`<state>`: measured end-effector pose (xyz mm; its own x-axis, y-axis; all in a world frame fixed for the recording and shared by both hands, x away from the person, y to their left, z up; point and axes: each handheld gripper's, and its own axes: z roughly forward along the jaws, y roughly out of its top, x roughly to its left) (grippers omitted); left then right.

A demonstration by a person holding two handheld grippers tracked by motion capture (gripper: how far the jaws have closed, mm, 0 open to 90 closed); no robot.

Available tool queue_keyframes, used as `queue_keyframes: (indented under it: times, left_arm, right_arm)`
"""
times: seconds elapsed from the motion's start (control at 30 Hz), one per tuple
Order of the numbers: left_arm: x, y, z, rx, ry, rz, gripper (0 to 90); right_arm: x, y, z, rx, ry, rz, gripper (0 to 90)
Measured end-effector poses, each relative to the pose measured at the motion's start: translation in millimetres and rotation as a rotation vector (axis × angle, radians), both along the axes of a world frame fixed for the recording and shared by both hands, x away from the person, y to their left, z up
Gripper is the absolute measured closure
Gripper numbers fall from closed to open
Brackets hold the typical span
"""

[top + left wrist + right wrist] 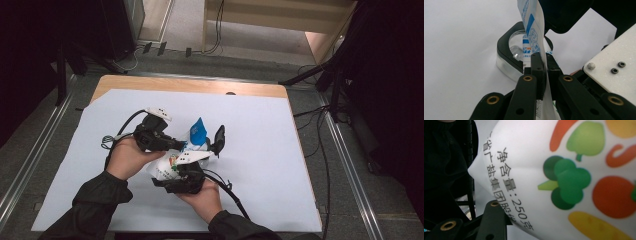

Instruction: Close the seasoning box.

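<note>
Left gripper [543, 65] pinches the salt bag's [530, 27] top edge while the right gripper [186, 176], its opening hidden, supports the body over the lidded container [509, 53] for pouring

Both dark-sleeved forearms come in from below, bent toward the table's middle. The left hand [127, 157] holds the black two-jaw left gripper [176, 145] pointing right, its jaws pinched nearly together. The right hand [204, 196] cradles the black right gripper [186, 172] pointing away; its jaws seem closed, though largely hidden.
</note>
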<state>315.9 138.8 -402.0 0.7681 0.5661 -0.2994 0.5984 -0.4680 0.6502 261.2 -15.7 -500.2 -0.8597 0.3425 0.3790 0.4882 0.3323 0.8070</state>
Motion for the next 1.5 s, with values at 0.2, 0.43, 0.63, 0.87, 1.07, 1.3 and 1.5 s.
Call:
queue_keyframes:
  times: [0.2,0.43,0.63,0.87,1.07,1.3,1.5]
  left_arm:
    - [-0.1,-1.0,0.4,0.005,-0.008,0.006,90.0]
    - [0.7,1.5,0.5,-0.008,0.002,0.007,90.0]
    - [0.6,1.8,1.2,-0.014,0.007,0.004,89.9]
    - [-0.1,9.0,3.6,-0.05,0.031,0.002,86.3]
    - [-1.7,11.0,5.0,-0.026,0.032,0.005,89.2]
    - [-4.9,10.7,8.4,-0.03,0.028,0.023,90.0]
    - [-5.3,10.4,8.0,-0.024,0.018,0.027,90.0]
  right_arm:
    - [-0.7,0.1,0.7,0.003,0.01,-0.007,55.4]
    - [-1.9,-0.9,-2.1,0.039,0.052,-0.027,57.7]
    - [-3.6,-1.5,-2.8,0.056,0.064,-0.04,58.6]
    - [-1.7,-4.1,-0.8,0.072,0.077,-0.051,59.0]
    - [-2.0,-3.4,-0.8,0.078,0.082,-0.036,58.6]
    - [-3.7,0.1,1.1,0.049,0.046,-0.027,53.4]
    - [-2.2,-0.5,0.7,0.055,0.073,-0.038,58.0]
